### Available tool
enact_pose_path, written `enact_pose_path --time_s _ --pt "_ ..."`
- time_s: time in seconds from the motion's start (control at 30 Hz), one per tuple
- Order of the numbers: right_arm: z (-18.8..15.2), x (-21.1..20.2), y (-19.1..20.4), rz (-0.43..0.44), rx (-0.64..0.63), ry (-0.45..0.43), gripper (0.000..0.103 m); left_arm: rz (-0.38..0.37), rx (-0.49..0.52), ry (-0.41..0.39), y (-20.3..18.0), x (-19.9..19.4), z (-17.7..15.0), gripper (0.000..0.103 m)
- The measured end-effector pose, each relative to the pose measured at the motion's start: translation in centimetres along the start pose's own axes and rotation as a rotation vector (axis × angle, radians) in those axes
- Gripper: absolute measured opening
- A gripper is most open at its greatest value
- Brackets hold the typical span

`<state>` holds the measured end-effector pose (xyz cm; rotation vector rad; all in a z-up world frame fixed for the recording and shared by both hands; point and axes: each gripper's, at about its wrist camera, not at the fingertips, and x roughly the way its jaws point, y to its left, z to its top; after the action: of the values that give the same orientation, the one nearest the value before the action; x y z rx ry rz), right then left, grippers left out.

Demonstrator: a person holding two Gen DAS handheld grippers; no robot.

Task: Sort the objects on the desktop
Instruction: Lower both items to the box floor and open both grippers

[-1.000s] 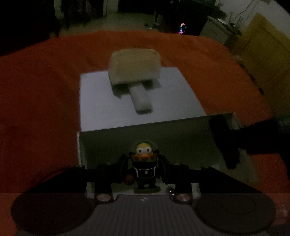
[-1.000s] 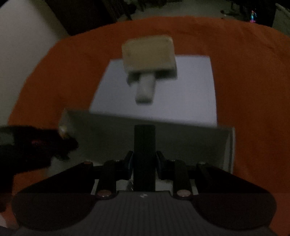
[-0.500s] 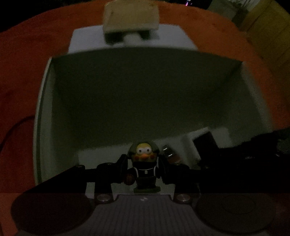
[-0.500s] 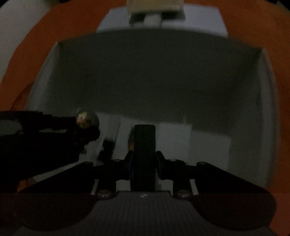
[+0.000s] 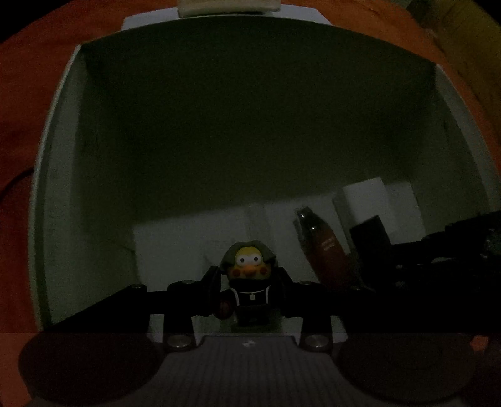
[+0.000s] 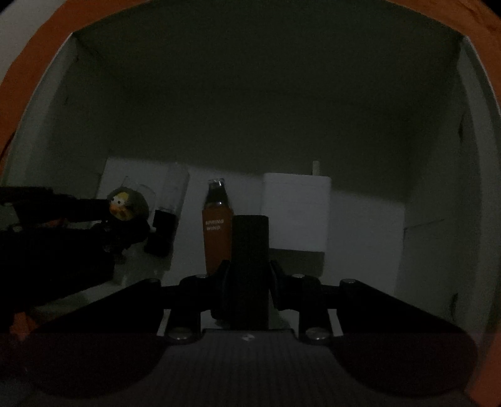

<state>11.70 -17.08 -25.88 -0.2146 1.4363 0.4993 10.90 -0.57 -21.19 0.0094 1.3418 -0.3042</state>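
Duck figurine (image 5: 249, 281), small with a yellow face and dark outfit, sits clamped between the two fingers of the left gripper (image 5: 249, 292), low inside a deep white box (image 5: 53, 194) that stands on an orange cloth (image 5: 28, 94). From the right wrist camera the same figurine (image 6: 126, 203) shows at the left, in the left gripper (image 6: 109, 216), near the box's left wall. The right gripper (image 6: 249, 272) is closed on one dark upright block (image 6: 249, 269), also down within the box. Box walls rise on all four sides around both grippers; the far wall and the middle of the floor give the widest open room, while the near right part of the floor is crowded. Counted on the floor: one brown bottle (image 6: 216, 231) lettered "SPRING WIND" lying just ahead of the right gripper, one white rectangular case (image 6: 296, 216) just right of the bottle, one small black cube (image 6: 162, 228) between the figurine and the bottle, and one clear plastic piece (image 6: 177, 188) behind the cube. In the left wrist view the bottle (image 5: 322, 247) lies just right of the figurine. Beyond the far rim, the edge of one tan object (image 5: 228, 6) peeks over a pale sheet (image 5: 141, 22). Whether the figurine's base touches the floor cannot be told in the dim light.
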Motion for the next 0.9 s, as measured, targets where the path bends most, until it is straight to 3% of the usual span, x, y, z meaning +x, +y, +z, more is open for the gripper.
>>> enact_pose_path --time_s 0.23,0.43,0.6,0.9 --pt "-0.9 -0.5 0.3 -0.010 -0.014 0.008 0.029 0.022 0.047 0.016 -0.4 0.4 0.3 0.033" --pt "-0.7 -1.2 -0.9 0.028 0.079 0.001 0.034 0.001 0.045 0.011 -0.6 -0.5 0.0 0.036" --pt "-0.2 -3.1 -1.2 0.064 0.095 -0.020 0.034 -0.010 0.063 -0.027 -0.2 -1.5 0.1 0.037" --pt "3.1 -7.1 -1.1 0.151 0.064 -0.041 0.041 -0.067 0.059 -0.111 0.0 -5.5 3.8 0.041"
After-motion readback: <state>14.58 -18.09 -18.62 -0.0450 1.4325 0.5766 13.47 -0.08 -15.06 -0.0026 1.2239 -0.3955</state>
